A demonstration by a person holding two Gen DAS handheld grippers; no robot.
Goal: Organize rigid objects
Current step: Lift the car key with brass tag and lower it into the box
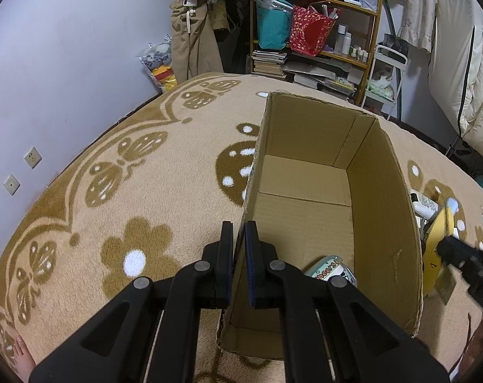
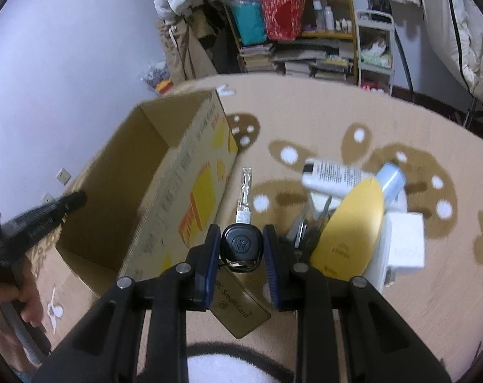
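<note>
My left gripper (image 1: 238,233) is shut on the left wall of an open cardboard box (image 1: 379,210) on the rug. Inside the box, near its front, lies a small item with a "cheers" label (image 1: 329,271). My right gripper (image 2: 241,239) is shut on a black car key (image 2: 241,244), its metal blade pointing away and a gold card tag (image 2: 241,312) hanging beneath. The key is held above the rug, just right of the box (image 2: 164,172). A pile of objects lies to the right: a yellow oval piece (image 2: 350,226), a white bottle (image 2: 334,175), a pale blue tube (image 2: 391,178) and a white block (image 2: 404,245).
A beige rug with brown flower patterns (image 1: 139,198) covers the floor. A cluttered wooden shelf (image 1: 318,32) with bags, books and bottles stands at the back, beside hanging clothes. The lilac wall (image 1: 65,63) with sockets runs along the left. The other gripper (image 1: 468,261) shows at the right edge.
</note>
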